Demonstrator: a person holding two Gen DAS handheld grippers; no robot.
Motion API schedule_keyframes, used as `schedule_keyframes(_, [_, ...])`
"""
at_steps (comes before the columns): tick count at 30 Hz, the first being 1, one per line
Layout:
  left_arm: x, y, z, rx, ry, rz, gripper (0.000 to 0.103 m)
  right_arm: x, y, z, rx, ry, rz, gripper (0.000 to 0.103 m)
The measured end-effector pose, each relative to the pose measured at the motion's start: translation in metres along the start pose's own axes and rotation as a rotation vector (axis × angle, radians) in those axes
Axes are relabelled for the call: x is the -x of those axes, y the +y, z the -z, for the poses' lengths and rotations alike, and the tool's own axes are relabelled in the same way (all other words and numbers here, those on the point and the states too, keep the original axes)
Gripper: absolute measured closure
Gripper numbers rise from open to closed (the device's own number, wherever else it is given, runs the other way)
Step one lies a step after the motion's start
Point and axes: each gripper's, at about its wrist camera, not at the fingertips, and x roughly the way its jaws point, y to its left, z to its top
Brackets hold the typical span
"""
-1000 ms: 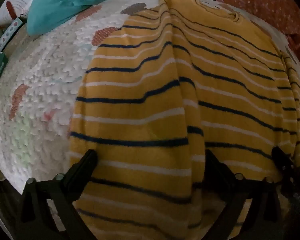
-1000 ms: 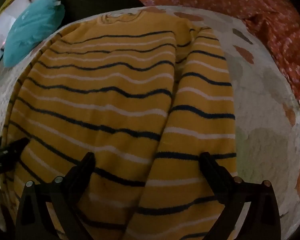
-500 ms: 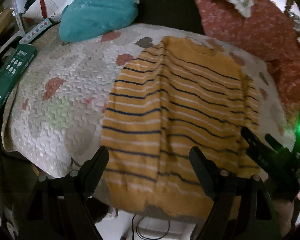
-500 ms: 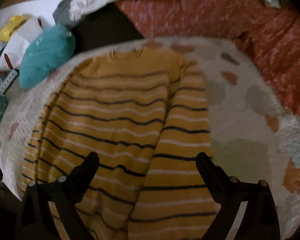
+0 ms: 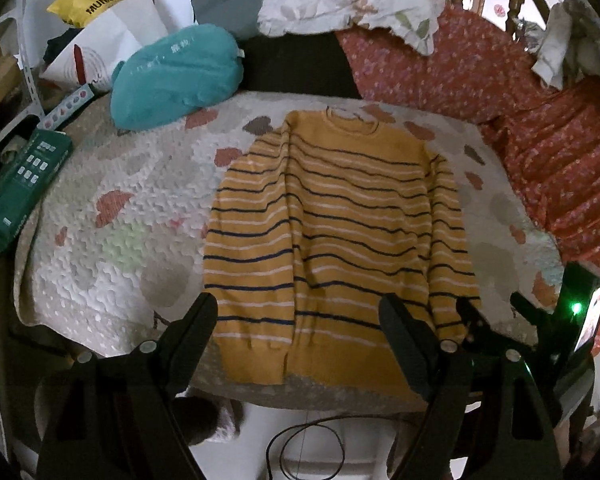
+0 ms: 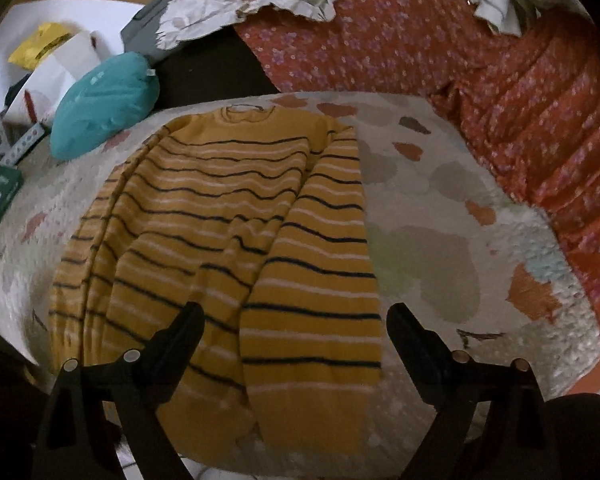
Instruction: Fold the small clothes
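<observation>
A yellow sweater (image 5: 340, 232) with dark blue and white stripes lies flat on the white quilted cover (image 5: 112, 240), neck away from me, hem at the near edge. Both sleeves lie folded in along the body. My left gripper (image 5: 300, 316) hangs open above the hem, clear of the cloth, with nothing between its fingers. The right gripper (image 5: 496, 312) shows at the sweater's lower right corner. In the right wrist view the sweater (image 6: 228, 240) fills the left half of the cover (image 6: 440, 208), and the right gripper (image 6: 294, 320) stands open over its hem, holding nothing.
A teal pillow (image 5: 176, 76) and a green box (image 5: 24, 184) lie at the back left. Red flowered fabric (image 5: 540, 140) is bunched along the right side. A dark cable (image 5: 312, 452) lies on the pale floor below the bed's near edge.
Both grippers have drawn back and up from the sweater, so the whole garment and bed now show. The left jaws have narrowed slightly. The sweater has stayed in place.
</observation>
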Motion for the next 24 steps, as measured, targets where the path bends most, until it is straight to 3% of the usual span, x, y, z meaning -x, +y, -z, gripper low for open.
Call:
schedule_keyframes(7, [-0.001,0.011,-0.012,0.015,-0.017,0.052,0.021,-0.005,0.001,0.008,0.011,0.06,0.025,0.008])
schedule_keyframes(14, [-0.051,0.025,-0.036,0.005,0.027,0.1,0.021,-0.018,0.019,-0.007,0.073,0.105,0.024,0.008])
schedule_keyframes(20, [-0.11,0.051,-0.071,-0.037,0.009,0.058,0.021,-0.04,0.046,-0.038,0.084,0.142,-0.004,0.008])
schedule_keyframes(24, [-0.145,0.085,-0.097,-0.01,-0.016,0.018,0.021,-0.061,0.084,-0.063,0.112,0.153,-0.064,0.01])
